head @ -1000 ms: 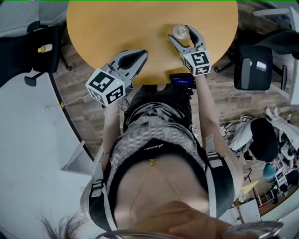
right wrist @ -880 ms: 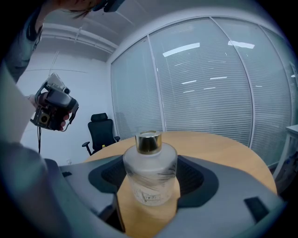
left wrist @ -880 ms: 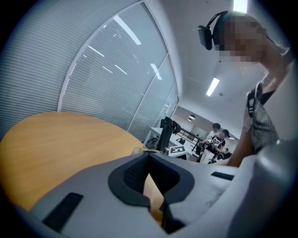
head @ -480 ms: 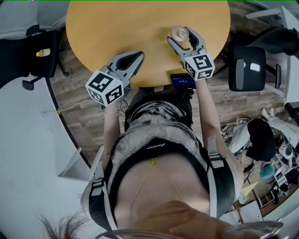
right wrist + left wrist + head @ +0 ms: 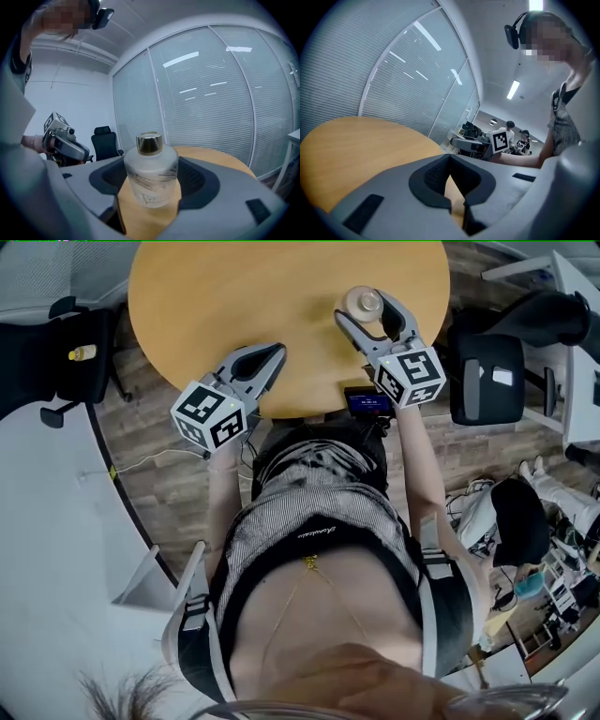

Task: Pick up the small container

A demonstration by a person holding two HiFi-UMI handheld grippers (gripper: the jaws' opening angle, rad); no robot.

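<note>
The small container (image 5: 363, 304) is a frosted glass bottle with a gold cap, standing toward the right side of the round wooden table (image 5: 234, 296). My right gripper (image 5: 367, 311) reaches over the near edge and is shut on it, one finger on each side. In the right gripper view the container (image 5: 151, 176) fills the gap between the dark pads (image 5: 194, 180), its base low against the tabletop. My left gripper (image 5: 269, 356) rests at the table's near edge, left of the container, shut with nothing in it. The left gripper view shows the pads (image 5: 433, 176) meeting.
A small dark device (image 5: 367, 401) with a lit screen sits just below the table's near edge. Black office chairs stand at the left (image 5: 70, 357) and right (image 5: 492, 376) of the table. White desks and clutter fill the floor at the right.
The head view has shifted a little, so the table sits slightly further left. The right gripper stays around the container and the left gripper holds its place.
</note>
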